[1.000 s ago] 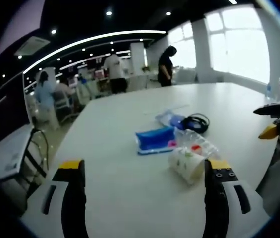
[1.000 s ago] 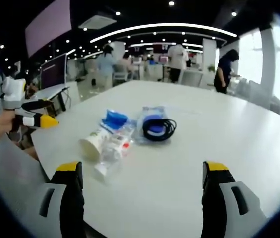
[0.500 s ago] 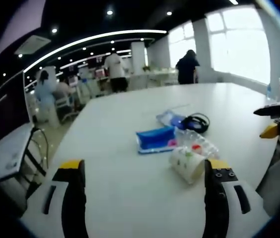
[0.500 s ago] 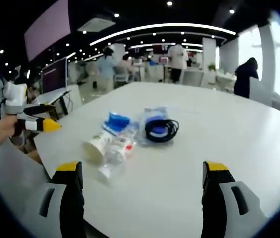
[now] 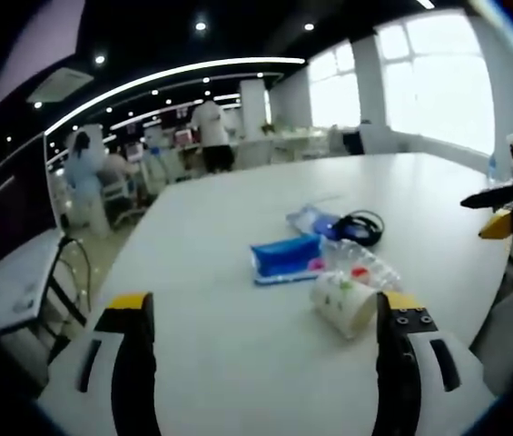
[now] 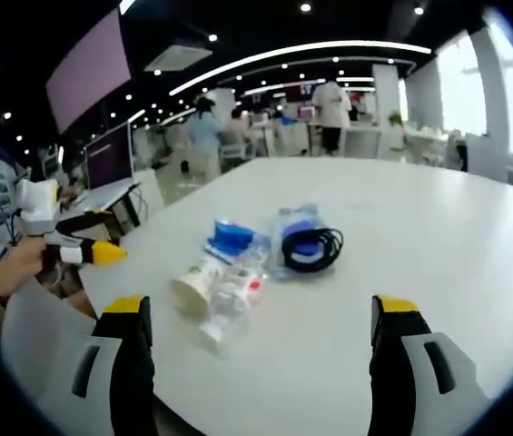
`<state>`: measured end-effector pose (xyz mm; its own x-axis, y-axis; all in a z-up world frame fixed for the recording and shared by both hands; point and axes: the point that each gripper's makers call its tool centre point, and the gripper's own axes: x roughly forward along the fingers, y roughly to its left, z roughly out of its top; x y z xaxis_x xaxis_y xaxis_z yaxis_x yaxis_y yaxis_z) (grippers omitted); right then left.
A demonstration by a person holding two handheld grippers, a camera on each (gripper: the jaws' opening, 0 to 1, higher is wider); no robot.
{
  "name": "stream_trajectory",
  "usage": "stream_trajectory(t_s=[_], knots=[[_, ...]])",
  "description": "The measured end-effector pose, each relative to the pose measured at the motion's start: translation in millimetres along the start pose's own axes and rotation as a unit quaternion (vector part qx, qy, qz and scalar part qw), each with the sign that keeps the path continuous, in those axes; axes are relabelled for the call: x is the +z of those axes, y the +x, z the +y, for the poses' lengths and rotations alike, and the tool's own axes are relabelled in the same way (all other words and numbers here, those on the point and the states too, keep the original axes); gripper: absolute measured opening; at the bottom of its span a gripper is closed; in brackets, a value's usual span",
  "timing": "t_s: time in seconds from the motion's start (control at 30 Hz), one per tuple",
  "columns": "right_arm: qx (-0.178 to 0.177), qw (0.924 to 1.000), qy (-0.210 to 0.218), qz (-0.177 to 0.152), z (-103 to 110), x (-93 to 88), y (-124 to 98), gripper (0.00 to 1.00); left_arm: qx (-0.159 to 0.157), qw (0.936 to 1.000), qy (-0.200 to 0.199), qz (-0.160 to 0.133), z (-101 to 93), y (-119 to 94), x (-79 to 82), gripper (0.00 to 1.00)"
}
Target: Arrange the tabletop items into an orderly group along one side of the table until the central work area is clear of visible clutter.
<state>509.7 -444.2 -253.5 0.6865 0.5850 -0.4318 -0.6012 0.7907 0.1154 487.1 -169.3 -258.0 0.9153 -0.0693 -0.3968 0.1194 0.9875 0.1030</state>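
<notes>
White table (image 5: 238, 218): paper cup (image 5: 344, 302), clear bottle (image 5: 362, 265), blue pack (image 5: 285, 256), coiled black cable (image 5: 359, 224) heaped centrally, unsorted; left gripper (image 5: 261, 313) and right gripper (image 6: 256, 313) jaws spread, empty, poised for pickup

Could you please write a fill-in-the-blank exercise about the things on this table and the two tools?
1. The white paper cup with a printed pattern lies on its ____ on the white table.
2. The coiled cable on the clear plastic bag is ____ in colour.
3. The flat blue pack lies on the table beside a clear plastic ____.
4. The left tool and the right tool both stand ____, holding nothing.

Missing words: side; black; bottle; open
</notes>
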Motion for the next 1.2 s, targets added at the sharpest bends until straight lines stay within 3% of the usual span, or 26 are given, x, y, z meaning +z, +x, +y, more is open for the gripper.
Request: stream_trajectory(t_s=[0.37,1.2], knots=[[0.026,0.9995,-0.016,-0.004,20.3,18.7,18.9,0.99,0.001,1.0000,-0.006,0.002,2.0,-1.1,-0.7,0.99],[0.073,0.9946,-0.034,0.065,50.0,-12.7,72.4,0.99,-0.005,0.9998,-0.016,0.008,2.0,-3.0,-3.2,0.99]])
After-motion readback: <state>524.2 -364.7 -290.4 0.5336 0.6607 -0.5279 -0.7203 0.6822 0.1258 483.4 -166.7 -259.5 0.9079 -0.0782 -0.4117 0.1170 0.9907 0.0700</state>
